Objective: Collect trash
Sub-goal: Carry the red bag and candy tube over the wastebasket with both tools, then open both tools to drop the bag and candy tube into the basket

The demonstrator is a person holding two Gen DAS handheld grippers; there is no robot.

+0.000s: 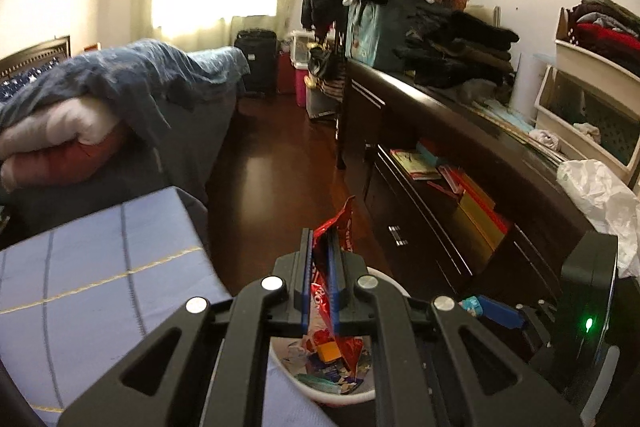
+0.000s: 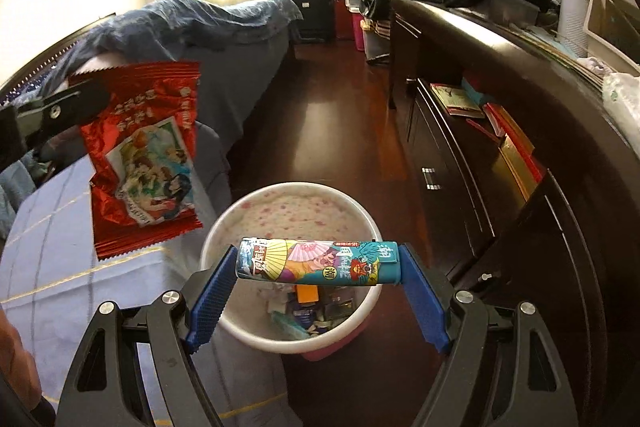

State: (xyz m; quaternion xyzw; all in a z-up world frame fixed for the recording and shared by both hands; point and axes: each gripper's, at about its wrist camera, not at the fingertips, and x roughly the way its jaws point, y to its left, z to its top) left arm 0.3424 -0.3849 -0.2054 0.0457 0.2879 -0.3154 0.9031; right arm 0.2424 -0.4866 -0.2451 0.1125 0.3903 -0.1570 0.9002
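Note:
My left gripper (image 1: 323, 251) is shut on a red snack wrapper (image 1: 335, 227), held edge-on above a white waste bin (image 1: 320, 393). In the right wrist view the same wrapper (image 2: 144, 155) hangs at the left, pinched by the left gripper (image 2: 86, 99). My right gripper (image 2: 318, 263) holds a teal printed box (image 2: 318, 262) crosswise between its blue pads (image 2: 212, 291), right over the white bin (image 2: 248, 335). The bin holds several pieces of trash.
A bed with a blue striped sheet (image 2: 52, 267) lies left of the bin. A dark wooden dresser (image 2: 520, 155) with books on an open shelf runs along the right. Dark wood floor (image 2: 332, 115) stretches ahead to a black suitcase (image 2: 310, 7).

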